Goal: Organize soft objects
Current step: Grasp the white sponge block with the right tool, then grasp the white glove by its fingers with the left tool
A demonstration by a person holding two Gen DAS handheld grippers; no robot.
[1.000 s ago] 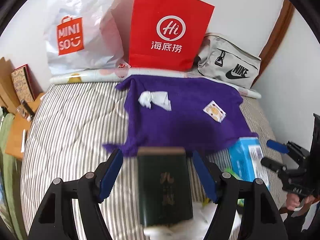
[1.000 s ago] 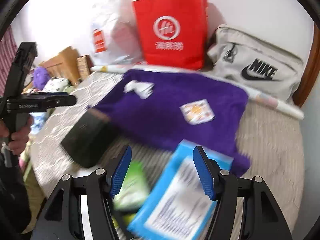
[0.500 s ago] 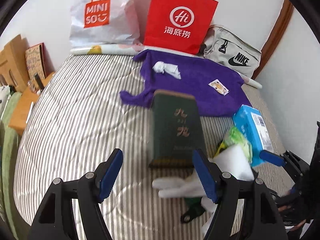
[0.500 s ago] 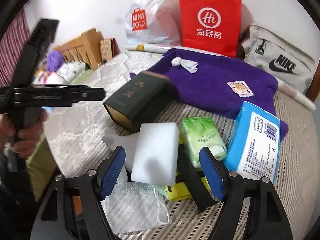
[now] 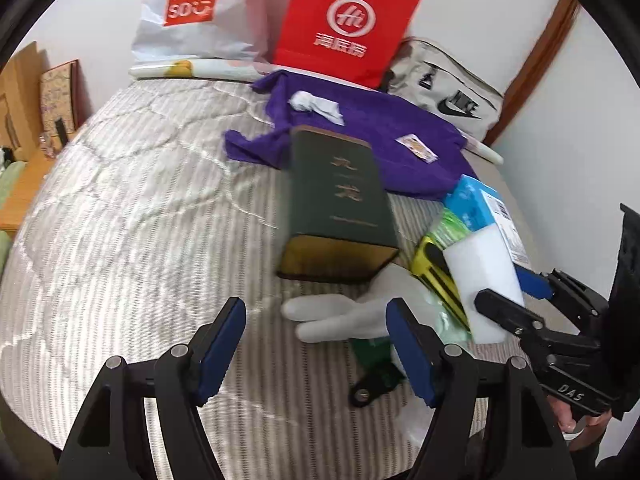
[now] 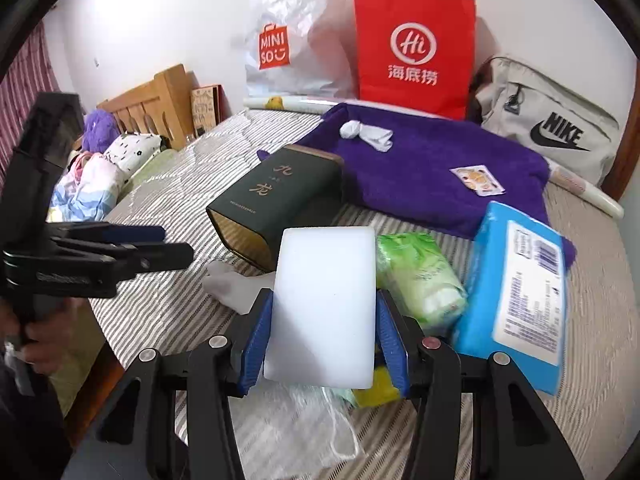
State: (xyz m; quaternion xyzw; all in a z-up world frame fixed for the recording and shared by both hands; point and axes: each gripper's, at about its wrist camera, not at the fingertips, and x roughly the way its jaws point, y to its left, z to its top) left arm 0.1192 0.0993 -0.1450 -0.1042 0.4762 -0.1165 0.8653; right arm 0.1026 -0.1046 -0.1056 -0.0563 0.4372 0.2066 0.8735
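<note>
My right gripper point(image 6: 325, 336) is shut on a white foam sponge block point(image 6: 326, 304), which also shows in the left wrist view point(image 5: 482, 276). My left gripper point(image 5: 316, 344) is open and empty above the striped bed, just short of a white glove point(image 5: 340, 316). A dark green tin box point(image 5: 340, 204) lies open-ended on the bed; it also shows in the right wrist view point(image 6: 276, 196). A green tissue pack point(image 6: 420, 276), a blue wipes pack point(image 6: 520, 296) and a face mask point(image 6: 304, 432) lie around the sponge. A purple towel point(image 6: 432, 172) lies behind.
A red paper bag point(image 6: 414, 48), a white Miniso bag point(image 6: 292, 40) and a grey Nike bag point(image 6: 548, 128) stand against the wall. A rolled white cloth point(image 6: 366, 134) and a small sachet point(image 6: 476, 178) lie on the towel. Wooden headboard point(image 6: 152, 100) at left.
My right gripper has closed on the white sponge block. My left gripper has pulled back from the green tin, which now lies farther ahead; the glove has come into view.
</note>
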